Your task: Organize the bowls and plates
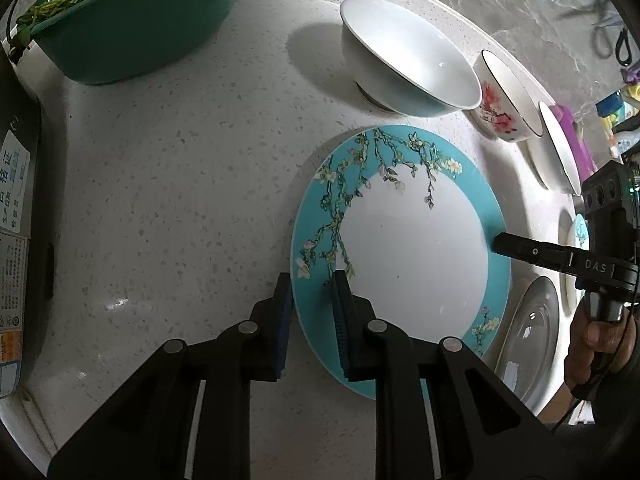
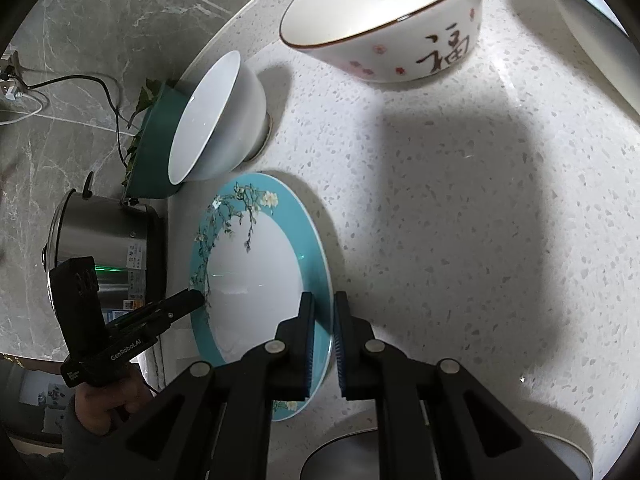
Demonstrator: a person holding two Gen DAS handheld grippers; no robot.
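While the teal-rimmed plate [image 1: 404, 240] lies on the speckled worktop [image 1: 180, 200], it is gripped at two opposite points of its rim. The left tongs [image 1: 310, 312] are closed narrowly on the near-left edge of the plate, one blue pad [image 1: 285, 316] under or outside the rim and the other on its upper face. The right tongs [image 2: 323, 344] are closed in the same manner on the opposite edge, the rim being clamped between the two pads. In the left wrist view, the right tongs are seen from the side, reaching the plate from the right, with the hand [image 1: 600, 344] of the person on the handle.

Behind the plate, a plain white bowl [image 1: 404, 60] is placed, almost touching the plate rim. To its right, a bowl with red flowers [image 1: 504, 100] is set, followed by a further white bowl [image 1: 560, 152]. A grey dish [image 1: 528, 332] is located near the right edge of the worktop. A green basin [image 1: 132, 32] holding leafy vegetables is positioned at the far left. A steel cooker [image 2: 108, 236] is seen in the right wrist view, beside the worktop edge.
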